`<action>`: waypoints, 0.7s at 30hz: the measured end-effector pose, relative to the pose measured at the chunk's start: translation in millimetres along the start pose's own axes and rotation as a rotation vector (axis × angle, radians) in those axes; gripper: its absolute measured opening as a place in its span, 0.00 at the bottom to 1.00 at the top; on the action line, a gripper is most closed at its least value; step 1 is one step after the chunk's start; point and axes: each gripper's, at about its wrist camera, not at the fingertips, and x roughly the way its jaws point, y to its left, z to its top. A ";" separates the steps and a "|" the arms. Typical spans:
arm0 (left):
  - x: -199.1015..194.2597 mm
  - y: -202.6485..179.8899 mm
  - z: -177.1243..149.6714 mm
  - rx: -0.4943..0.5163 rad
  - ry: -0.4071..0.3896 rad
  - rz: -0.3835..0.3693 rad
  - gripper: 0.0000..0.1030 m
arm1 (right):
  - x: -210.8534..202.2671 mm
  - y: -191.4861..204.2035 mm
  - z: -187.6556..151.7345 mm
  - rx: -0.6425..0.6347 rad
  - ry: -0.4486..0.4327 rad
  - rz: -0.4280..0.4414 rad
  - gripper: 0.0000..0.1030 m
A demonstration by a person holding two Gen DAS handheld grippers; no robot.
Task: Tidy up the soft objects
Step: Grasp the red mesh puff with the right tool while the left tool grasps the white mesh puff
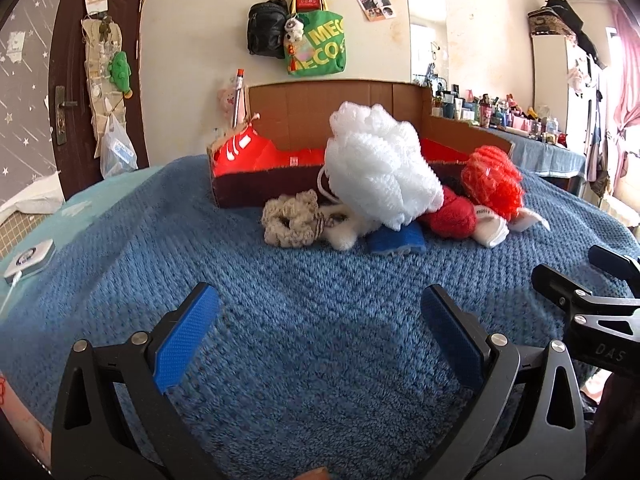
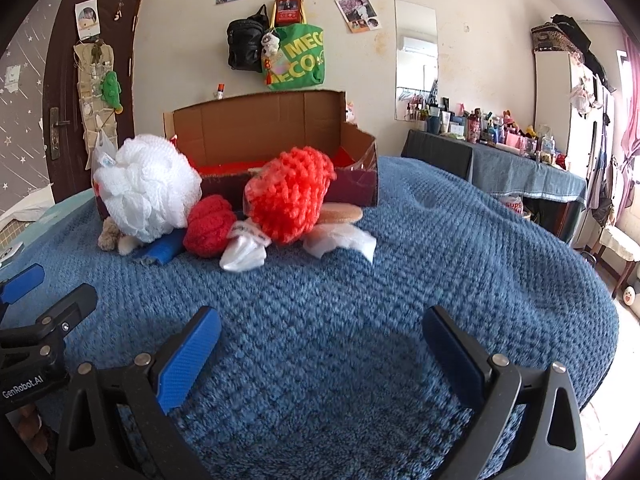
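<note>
A pile of soft things lies on the blue blanket in front of an open cardboard box: a white mesh pouf, an orange-red mesh pouf, a red yarn ball, a beige scrunchie, a blue sponge and white cloths. The right wrist view shows the box, white pouf, orange-red pouf, red ball and a tan pad. My left gripper and right gripper are open and empty, well short of the pile.
Red items lie inside the box. A small white device with a cable sits at the bed's left edge. A dresser crowded with bottles stands at right. A door is at left; bags hang on the wall.
</note>
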 end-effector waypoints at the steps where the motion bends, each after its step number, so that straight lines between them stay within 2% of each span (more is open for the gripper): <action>1: -1.0 0.6 2.8 0.002 -0.005 0.000 1.00 | -1.2 0.6 2.3 -0.006 -0.006 -0.003 1.00; 12: -3.6 12.8 31.2 -0.009 -0.028 0.008 1.00 | -5.2 6.0 36.7 -0.033 -0.062 0.000 1.00; 21: 11.3 33.8 63.5 -0.025 -0.027 0.009 1.00 | 4.5 7.9 70.4 -0.021 -0.074 0.009 1.00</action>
